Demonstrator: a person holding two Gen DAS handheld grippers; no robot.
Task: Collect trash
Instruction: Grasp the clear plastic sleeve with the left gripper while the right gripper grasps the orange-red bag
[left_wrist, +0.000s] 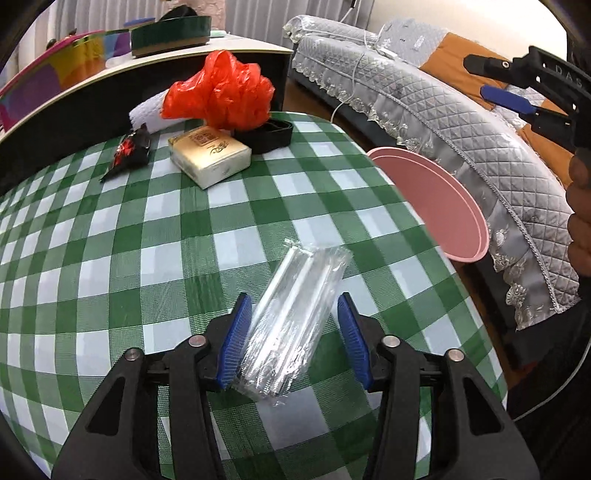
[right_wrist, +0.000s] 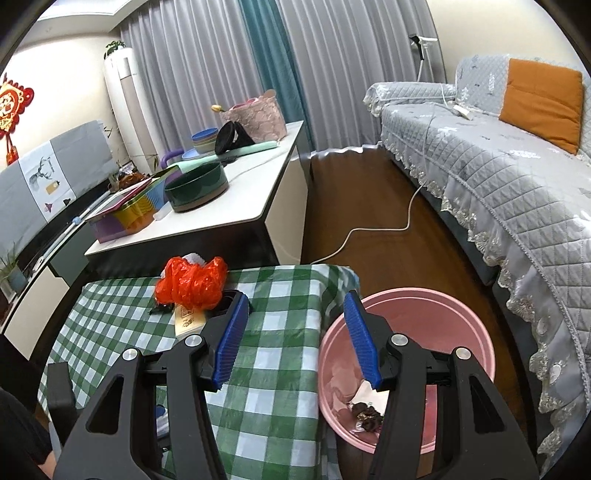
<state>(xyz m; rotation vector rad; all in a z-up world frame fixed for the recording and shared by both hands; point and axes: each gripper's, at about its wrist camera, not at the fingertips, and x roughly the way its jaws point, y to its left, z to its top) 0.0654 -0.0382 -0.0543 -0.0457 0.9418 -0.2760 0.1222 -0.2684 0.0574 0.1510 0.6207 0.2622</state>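
Trash in pink bin (right_wrist: 424, 314) visible only from right wrist

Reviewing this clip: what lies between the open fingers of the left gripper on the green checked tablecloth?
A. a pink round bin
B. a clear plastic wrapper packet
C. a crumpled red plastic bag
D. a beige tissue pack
B: the clear plastic wrapper packet lies on the green checked tablecloth between the blue pads of the open left gripper, not yet clamped.
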